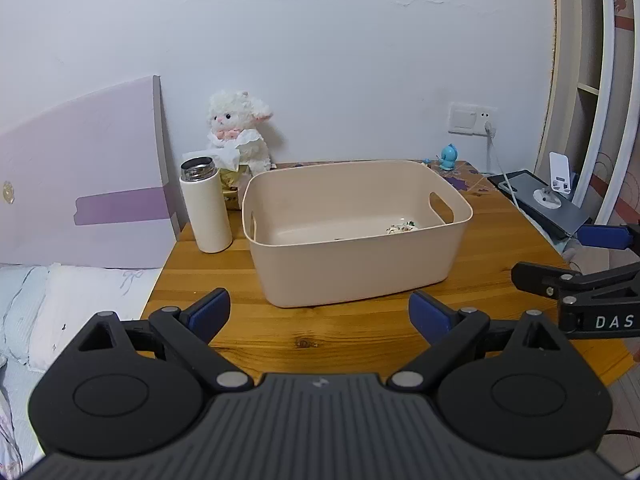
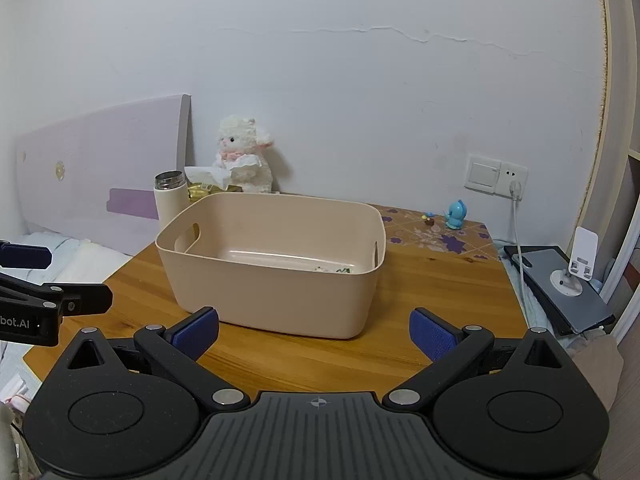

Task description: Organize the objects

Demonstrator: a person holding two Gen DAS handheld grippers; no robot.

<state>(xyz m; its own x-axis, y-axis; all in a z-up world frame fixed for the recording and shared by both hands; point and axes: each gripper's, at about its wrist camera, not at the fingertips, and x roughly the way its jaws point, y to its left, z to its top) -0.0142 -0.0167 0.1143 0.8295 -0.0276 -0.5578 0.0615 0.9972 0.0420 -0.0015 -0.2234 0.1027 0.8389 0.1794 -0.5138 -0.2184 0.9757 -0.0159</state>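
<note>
Hovering above the near edge of the wooden table [image 1: 360, 344], the left gripper [image 1: 319, 314] holds its blue-padded fingers [image 1: 210, 314] wide apart with nothing between them. The right gripper [image 2: 314, 332] hangs beside it over the same near edge, its fingers [image 2: 434, 338] likewise spread and bare; each tool shows at the border of the other's view. A beige plastic bin [image 1: 360, 268] with cut-out handles sits on the middle of the table, just beyond both grippers, and a small pale patterned item [image 1: 402, 227] lies on its floor toward the right wall; what it is cannot be made out. A white flask [image 1: 205, 204] with a steel mouth stands uncapped near the table's far left corner, just left of the bin and apart from it. Behind the flask, a tissue pack [image 1: 230, 178] and a white plush lamb [image 1: 238, 134] rest against the wall. A small blue figurine [image 1: 448, 157] stands at the far right corner on a floral patch of the tabletop. Off the right edge, a white phone stand [image 2: 576, 268] sits on a dark flat device [image 2: 560, 296], with a white cable [image 2: 518, 240] running up to a wall socket [image 2: 514, 184].
</note>
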